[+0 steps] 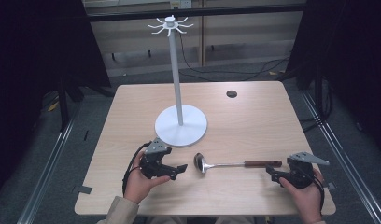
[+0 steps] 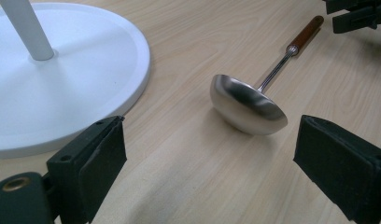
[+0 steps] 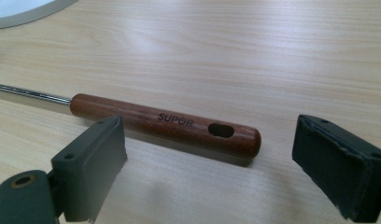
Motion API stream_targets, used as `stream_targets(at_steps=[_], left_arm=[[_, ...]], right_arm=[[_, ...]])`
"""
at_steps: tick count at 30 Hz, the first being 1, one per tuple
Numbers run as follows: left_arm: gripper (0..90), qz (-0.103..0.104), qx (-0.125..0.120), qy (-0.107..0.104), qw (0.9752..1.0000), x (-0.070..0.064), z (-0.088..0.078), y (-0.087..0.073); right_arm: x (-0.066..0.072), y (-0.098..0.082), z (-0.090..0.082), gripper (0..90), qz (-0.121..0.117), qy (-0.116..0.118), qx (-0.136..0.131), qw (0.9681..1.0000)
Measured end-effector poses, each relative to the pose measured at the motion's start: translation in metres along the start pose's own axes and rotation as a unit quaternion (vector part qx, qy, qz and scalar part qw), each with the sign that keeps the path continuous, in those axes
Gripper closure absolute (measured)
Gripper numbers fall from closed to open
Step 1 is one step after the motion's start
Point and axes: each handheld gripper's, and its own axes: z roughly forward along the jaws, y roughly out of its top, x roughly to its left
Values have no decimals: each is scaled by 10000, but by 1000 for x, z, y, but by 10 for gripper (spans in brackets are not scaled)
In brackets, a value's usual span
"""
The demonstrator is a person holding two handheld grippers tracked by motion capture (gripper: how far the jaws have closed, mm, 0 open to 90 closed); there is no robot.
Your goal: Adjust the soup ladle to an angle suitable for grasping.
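Recording lab: black curtains (image 1: 34, 70) both sides, floor rails (image 1: 48, 163), loose cables (image 1: 244, 70), lone wooden surface (image 1: 254, 121).

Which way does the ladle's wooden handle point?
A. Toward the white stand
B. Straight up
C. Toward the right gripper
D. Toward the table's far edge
C: the ladle lies flat, its bowl toward the left gripper and its handle end just short of the open right gripper.

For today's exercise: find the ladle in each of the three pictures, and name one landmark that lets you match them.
High view: ladle lies near the table's front edge, between both grippers.
Left gripper view: bowl centre, handle running to the upper right.
Right gripper view: wooden handle across the middle.
Shared landmark: white stand base.
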Motion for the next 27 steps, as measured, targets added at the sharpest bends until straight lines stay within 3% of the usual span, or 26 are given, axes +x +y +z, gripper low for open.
stream_targets(at_steps=[15, 23, 24, 27], left_arm=[[97, -24, 99, 73, 9999, 0, -2, -4], [97, 16, 108, 40, 9999, 1, -4, -7], [97, -16, 141, 64, 9999, 2, -8, -11], [99, -32, 175, 108, 9998, 4, -11, -15]], right_arm=[[5, 4, -1, 217, -5, 163, -18, 9999], [6, 5, -7, 365, -65, 107, -25, 9999], [6, 7, -7, 425, -22, 119, -64, 9999], [8, 9, -5, 496, -81, 116, -30, 9999]])
